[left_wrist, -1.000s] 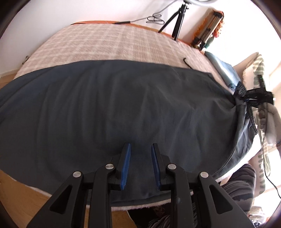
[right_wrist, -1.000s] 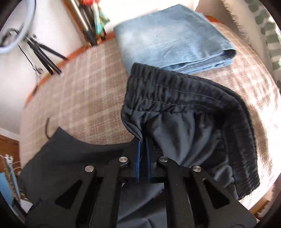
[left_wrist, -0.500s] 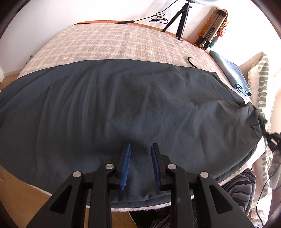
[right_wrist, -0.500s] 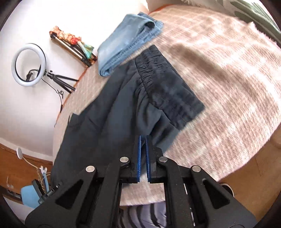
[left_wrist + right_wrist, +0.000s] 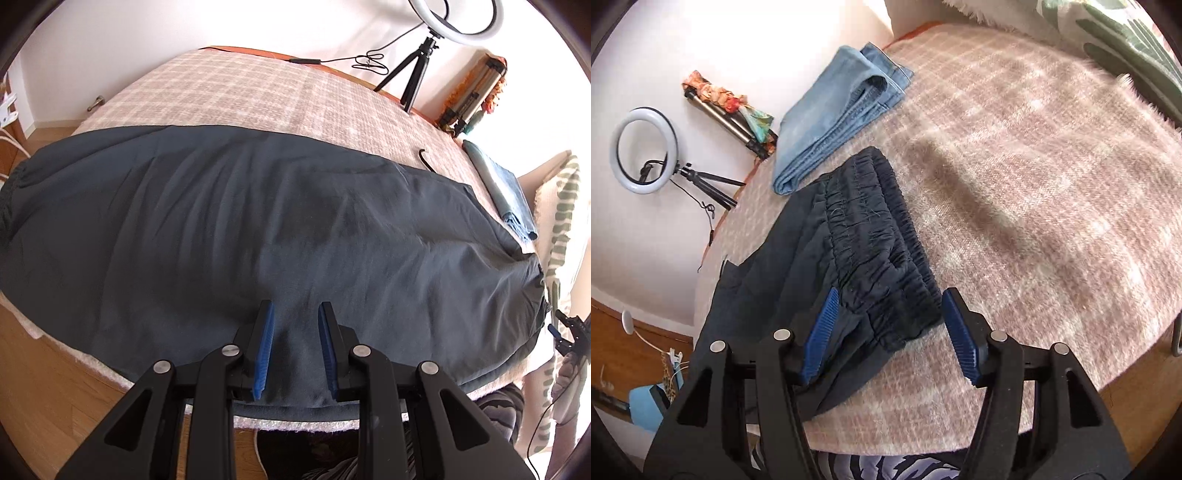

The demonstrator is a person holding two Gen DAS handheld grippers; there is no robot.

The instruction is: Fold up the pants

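Note:
Dark navy pants (image 5: 258,229) lie flat and lengthwise across the checked bed cover. Their gathered elastic waistband (image 5: 875,236) shows in the right wrist view, lying flat on the cover. My left gripper (image 5: 295,314) is open and empty, just above the pants' near edge at mid-length. My right gripper (image 5: 890,299) is wide open and empty, its jaws standing either side of the waistband's near corner. The right gripper (image 5: 570,332) also shows small at the far right of the left wrist view.
Folded light-blue jeans (image 5: 838,118) lie beyond the waistband; they also show in the left wrist view (image 5: 506,188). A ring light on a tripod (image 5: 443,33) and other stands are against the wall. A patterned pillow (image 5: 561,206) is at the right. The bed edge and wooden floor (image 5: 55,380) are close below.
My right gripper pulled the waistband outward, laid it flat and opened, letting go of it. The pants now lie stretched out. My left gripper stayed open over the near edge.

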